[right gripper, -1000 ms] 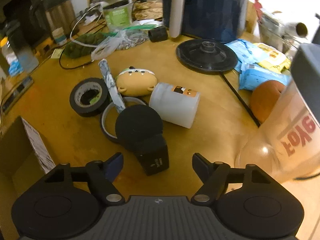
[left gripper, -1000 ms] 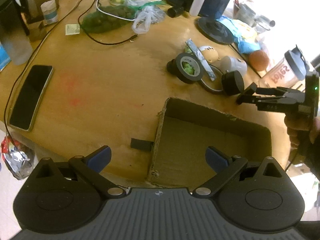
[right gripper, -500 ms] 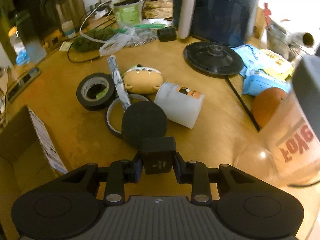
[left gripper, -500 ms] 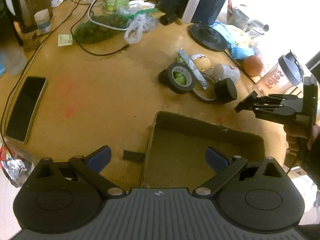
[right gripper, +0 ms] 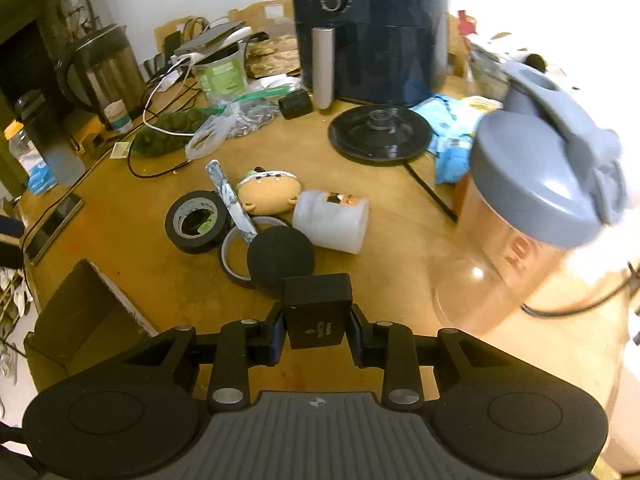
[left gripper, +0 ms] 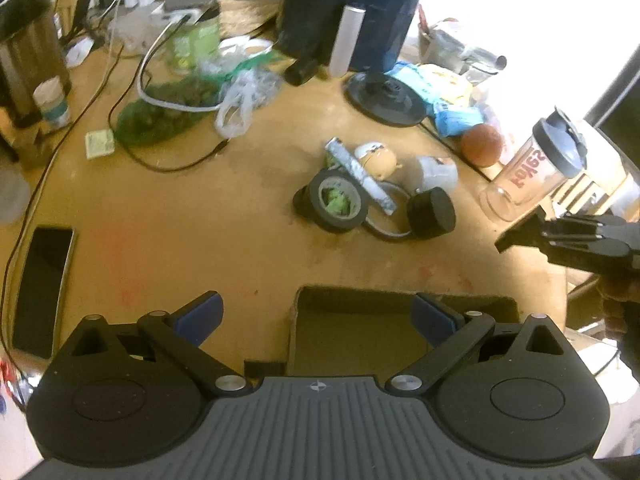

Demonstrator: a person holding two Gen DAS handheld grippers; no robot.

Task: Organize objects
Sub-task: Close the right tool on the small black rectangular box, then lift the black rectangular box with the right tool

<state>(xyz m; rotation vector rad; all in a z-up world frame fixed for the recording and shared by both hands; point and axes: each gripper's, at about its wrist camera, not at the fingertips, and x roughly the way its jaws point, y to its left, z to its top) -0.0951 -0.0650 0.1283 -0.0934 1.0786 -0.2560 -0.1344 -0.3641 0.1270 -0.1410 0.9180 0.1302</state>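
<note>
My right gripper (right gripper: 317, 330) is shut on a small black box (right gripper: 317, 312), lifted above the table in front of a black round puck (right gripper: 280, 260). It also shows at the right of the left wrist view (left gripper: 516, 236). My left gripper (left gripper: 316, 314) is open and empty over the near edge of an open cardboard box (left gripper: 400, 336). In a cluster lie a black tape roll (right gripper: 196, 226), a thin tape ring (right gripper: 232, 252), a grey stick (right gripper: 232, 200), a tan plush toy (right gripper: 270, 196) and a white cylinder (right gripper: 332, 222).
A clear shaker bottle with a grey lid (right gripper: 532, 216) stands close on the right. A dark air fryer (right gripper: 372, 28), a black round base (right gripper: 380, 134), blue packets (right gripper: 452, 148), cables, bags and a phone (left gripper: 44, 288) lie around the wooden table (left gripper: 200, 216).
My right gripper shut on the small black box and lifted it back from the puck. The left gripper pulled back and tilted up, so the cardboard box sits lower in its view.
</note>
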